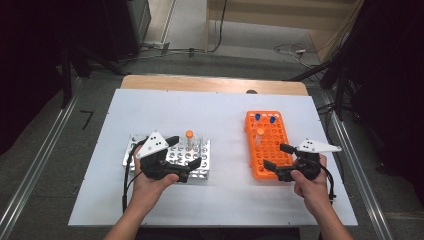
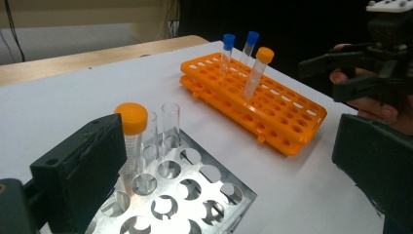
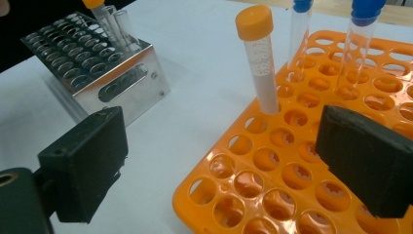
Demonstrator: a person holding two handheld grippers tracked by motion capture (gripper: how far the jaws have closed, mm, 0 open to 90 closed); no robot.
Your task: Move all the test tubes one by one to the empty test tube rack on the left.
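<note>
Right now I see two racks on the white worktop (image 1: 225, 200). The metal rack (image 1: 170, 156) lies at my left, its long side running across the worktop; the orange rack (image 1: 267, 142) at my right runs lengthwise away from me. An orange-capped tube (image 2: 131, 134) stands upright in the metal rack, cap up, with two uncapped clear tubes (image 2: 170, 124) just beside it. In the orange rack a second orange-capped tube (image 3: 258, 58) stands nearly upright, and two blue-capped tubes (image 2: 238, 48) stand at the far end.

From the right gripper view the blue caps are cut off by the top edge, and the lower ends of all tubes are hidden inside the rack holes.

My left gripper (image 1: 186, 152) hovers over the near side of the metal rack, jaws spread wide and holding nothing, pointing toward the right. My right gripper (image 1: 278, 156) sits at the near right corner of the orange rack, jaws likewise spread and empty, pointing left. Both hands (image 1: 150, 182) come in from the near edge, wrapped around the gripper bodies.
</note>
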